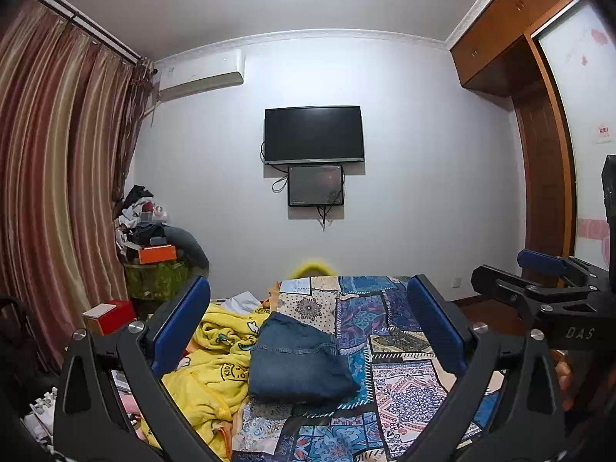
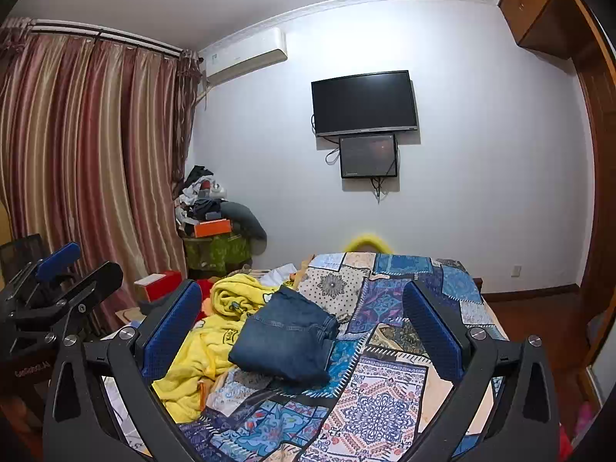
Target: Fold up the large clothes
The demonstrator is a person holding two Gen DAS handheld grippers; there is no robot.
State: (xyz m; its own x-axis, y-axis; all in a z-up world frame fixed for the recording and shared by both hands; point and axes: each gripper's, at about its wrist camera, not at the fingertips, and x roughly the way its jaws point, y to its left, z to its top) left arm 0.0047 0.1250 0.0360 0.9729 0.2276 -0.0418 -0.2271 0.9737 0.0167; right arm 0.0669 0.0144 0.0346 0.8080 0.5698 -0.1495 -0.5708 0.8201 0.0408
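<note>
A folded blue denim garment (image 1: 298, 362) lies on the patchwork bedspread (image 1: 404, 389); it also shows in the right wrist view (image 2: 285, 337). A crumpled yellow printed garment (image 1: 215, 354) lies to its left, also in the right wrist view (image 2: 208, 342). My left gripper (image 1: 308, 304) is open and empty, held above and short of the denim. My right gripper (image 2: 302, 308) is open and empty, likewise above the bed. Each gripper shows from the side in the other's view: the right gripper (image 1: 539, 281) and the left gripper (image 2: 61, 269).
A striped curtain (image 1: 57, 177) hangs on the left. A cluttered stand with an orange box (image 1: 156, 254) is in the far corner. A red box (image 1: 111, 313) sits beside the bed. A TV (image 1: 313, 134) hangs on the far wall. A wooden wardrobe (image 1: 539, 177) is on the right.
</note>
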